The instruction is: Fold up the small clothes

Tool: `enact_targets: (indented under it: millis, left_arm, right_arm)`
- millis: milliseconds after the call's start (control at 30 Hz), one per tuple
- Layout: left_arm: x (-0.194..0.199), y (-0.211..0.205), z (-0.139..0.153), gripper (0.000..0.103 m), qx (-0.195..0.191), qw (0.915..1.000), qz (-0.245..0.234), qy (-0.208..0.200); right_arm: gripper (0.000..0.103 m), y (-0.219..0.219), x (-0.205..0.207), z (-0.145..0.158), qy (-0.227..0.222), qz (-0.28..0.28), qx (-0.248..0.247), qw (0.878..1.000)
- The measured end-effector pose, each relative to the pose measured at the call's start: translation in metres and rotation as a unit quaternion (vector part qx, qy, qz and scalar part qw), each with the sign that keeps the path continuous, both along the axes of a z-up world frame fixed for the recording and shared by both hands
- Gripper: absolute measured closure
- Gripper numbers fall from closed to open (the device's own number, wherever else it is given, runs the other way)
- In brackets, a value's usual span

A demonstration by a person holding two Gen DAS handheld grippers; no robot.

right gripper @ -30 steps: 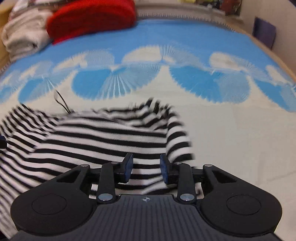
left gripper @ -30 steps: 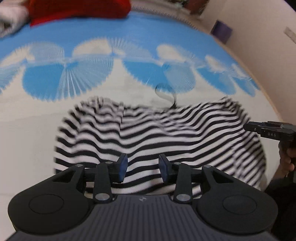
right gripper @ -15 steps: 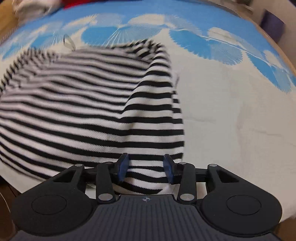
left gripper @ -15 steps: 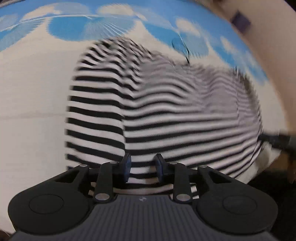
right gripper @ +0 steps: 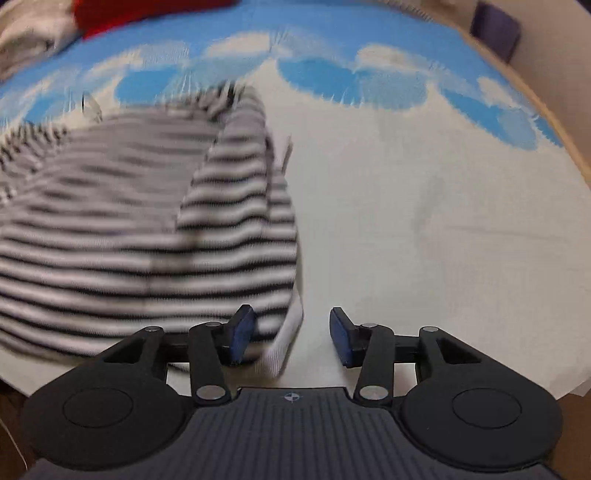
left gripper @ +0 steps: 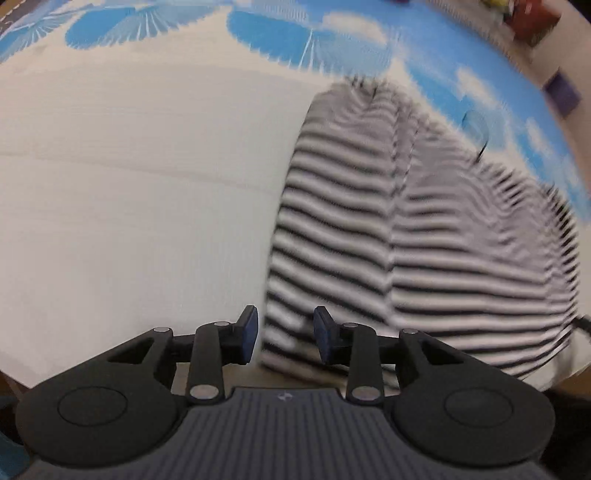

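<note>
A black-and-white striped garment (left gripper: 406, 229) lies spread on a white and blue patterned cloth (left gripper: 129, 184), blurred by motion. My left gripper (left gripper: 284, 334) is open at the garment's near left corner, whose edge lies between the fingers. In the right wrist view the garment (right gripper: 129, 229) fills the left half. My right gripper (right gripper: 291, 334) is open at its near right corner, where a white hem (right gripper: 284, 339) sits between the fingers near the left one.
The patterned cloth (right gripper: 424, 221) covers a table whose near edge runs just under both grippers. A red item (right gripper: 122, 11) and pale folded fabric (right gripper: 26, 40) lie at the far left. A dark purple box (right gripper: 496, 22) stands at the far right.
Both grippers have opened and drawn back toward the near edge, apart to the garment's two near corners. The garment now lies flatter and stretched toward me.
</note>
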State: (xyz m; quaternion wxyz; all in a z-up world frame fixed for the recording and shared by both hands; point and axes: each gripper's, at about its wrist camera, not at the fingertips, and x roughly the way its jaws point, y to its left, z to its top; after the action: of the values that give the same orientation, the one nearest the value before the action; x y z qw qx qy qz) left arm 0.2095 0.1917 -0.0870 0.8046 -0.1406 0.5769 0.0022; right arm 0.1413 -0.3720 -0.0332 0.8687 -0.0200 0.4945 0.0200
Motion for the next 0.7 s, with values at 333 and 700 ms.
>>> enact_targets:
  millis: [333, 700]
  left_arm:
    - [0.004, -0.018, -0.012, 0.057, 0.041, 0.9976, -0.015, 0.053]
    - [-0.026, -0.008, 0.049, 0.045, 0.001, 0.9949, 0.030, -0.096]
  right_arm:
    - [0.054, 0.021, -0.005, -0.018, 0.047, 0.044, -0.046, 0.997]
    - [0.043, -0.002, -0.054, 0.069, -0.176, -0.057, 0.080, 0.980]
